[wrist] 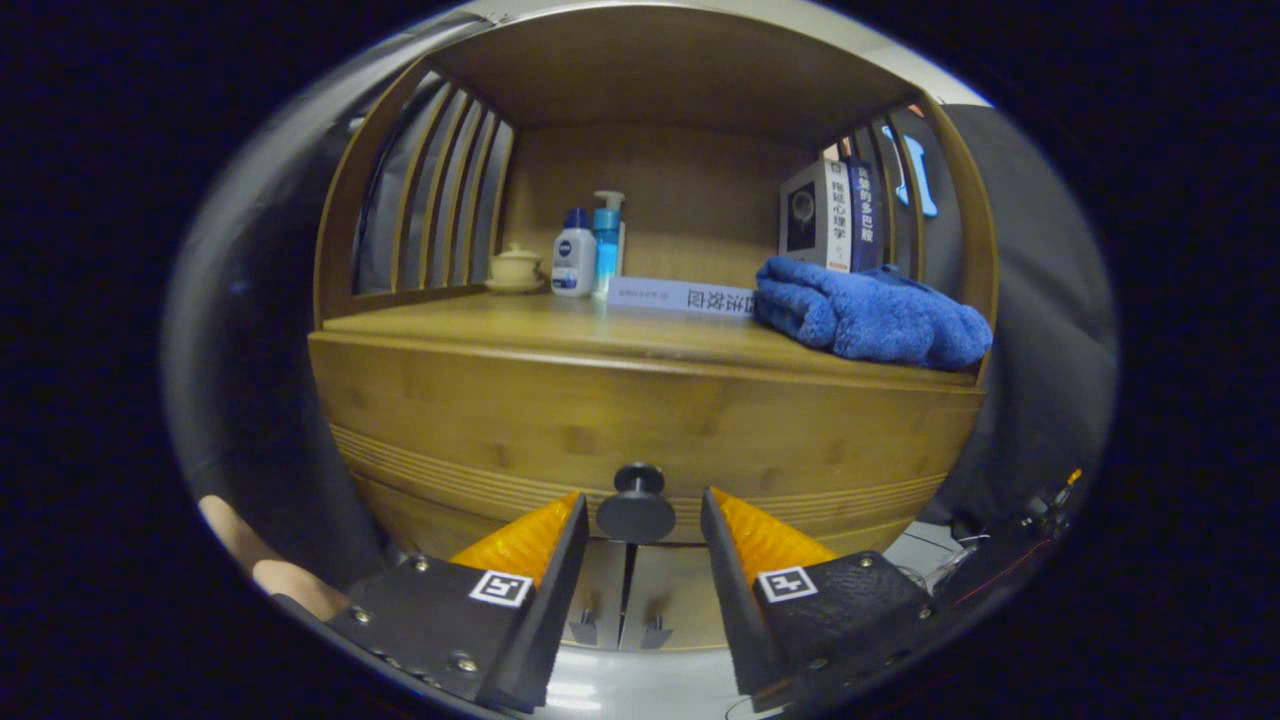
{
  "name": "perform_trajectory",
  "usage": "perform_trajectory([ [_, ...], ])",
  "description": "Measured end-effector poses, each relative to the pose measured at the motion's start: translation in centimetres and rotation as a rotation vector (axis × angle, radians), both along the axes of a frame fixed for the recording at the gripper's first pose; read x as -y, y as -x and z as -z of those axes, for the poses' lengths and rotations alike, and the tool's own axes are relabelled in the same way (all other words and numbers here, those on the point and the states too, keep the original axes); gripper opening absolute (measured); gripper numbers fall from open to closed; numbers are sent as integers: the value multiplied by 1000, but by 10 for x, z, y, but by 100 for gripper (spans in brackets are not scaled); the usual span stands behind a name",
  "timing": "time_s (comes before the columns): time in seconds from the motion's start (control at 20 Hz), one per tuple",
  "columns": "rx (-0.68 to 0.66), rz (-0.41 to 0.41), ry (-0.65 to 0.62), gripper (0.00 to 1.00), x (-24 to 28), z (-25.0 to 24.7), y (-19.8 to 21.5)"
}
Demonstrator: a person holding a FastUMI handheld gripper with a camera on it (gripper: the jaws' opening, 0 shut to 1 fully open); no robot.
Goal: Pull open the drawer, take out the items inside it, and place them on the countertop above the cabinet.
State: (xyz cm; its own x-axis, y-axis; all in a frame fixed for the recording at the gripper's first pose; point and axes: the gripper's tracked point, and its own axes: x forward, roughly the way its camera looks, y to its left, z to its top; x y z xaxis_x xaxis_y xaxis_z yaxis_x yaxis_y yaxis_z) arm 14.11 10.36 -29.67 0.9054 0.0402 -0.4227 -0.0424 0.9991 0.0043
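Observation:
A bamboo cabinet faces me, with its drawer front (640, 425) closed flush below the countertop (560, 325). A round dark knob (636, 510) sticks out of the drawer's lower middle. My gripper (640, 515) is open, and the knob sits right between the two fingertips with a small gap on each side. Neither finger presses on it. The drawer's contents are hidden.
On the countertop lie a folded blue towel (870, 312) at the right, upright books (830, 215) behind it, a flat book (685, 295), two bottles (588, 250) and a small lidded cup (516, 268) at the back. Two lower cabinet doors (630, 600) sit under the drawer. A hand (270, 565) is low left.

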Motion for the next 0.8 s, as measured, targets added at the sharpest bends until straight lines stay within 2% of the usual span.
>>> perform_trajectory([
  [0.2, -21, 16, -8, 67, -4, 11, -14],
  [0.4, -26, 42, -16, 47, -5, 12, -19],
  [0.55, -45, 44, -50, 44, -7, 12, -19],
  [0.6, -46, 47, -57, 39, -6, 13, -20],
  [0.8, -63, 110, -92, 39, -5, 16, -19],
])
